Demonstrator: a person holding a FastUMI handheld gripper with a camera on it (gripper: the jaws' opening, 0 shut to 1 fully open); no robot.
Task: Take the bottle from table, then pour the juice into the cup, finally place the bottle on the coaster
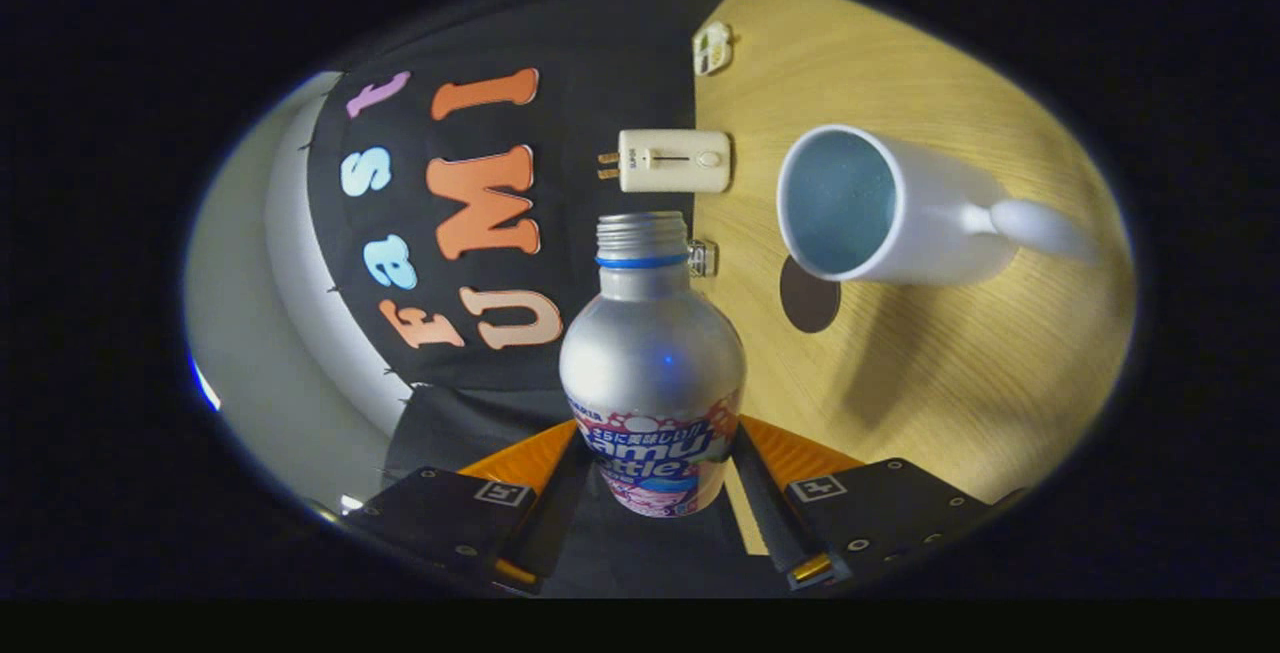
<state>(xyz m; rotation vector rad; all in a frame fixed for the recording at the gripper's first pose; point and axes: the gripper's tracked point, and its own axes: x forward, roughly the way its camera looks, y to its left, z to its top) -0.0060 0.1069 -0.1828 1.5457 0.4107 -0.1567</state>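
from my seat at the controls, starting at the left, i see the booth's pale wall curving away, and next to it the black cloth hanging as the backdrop. moving right, the gripper sits at the bottom with its two fingers pressed against either side of the bottle, so i read it as clamped on the bottle's labelled lower body. the bottle is silver metal, with a blue ring under a threaded neck and no cap on it, and its mouth points away from me, ahead of the fingers. the whole scene looks rolled over on its side, so the bottle is held tilted rather than standing.

beyond the bottle's neck, right where the cloth meets the wooden table, lies a cream-coloured box with a slider. a small clear item peeks out just beside the bottle's neck; i cannot tell what it is. further along the same edge is a small pale object, too small for me to name.

right of the bottle's mouth sits a dark round coaster on the table, partly hidden by the cup. the cup is white with a bluish inside, its open mouth turned toward the bottle, its handle on the far side. bottle mouth and cup are near but apart, and i see no juice running between them.
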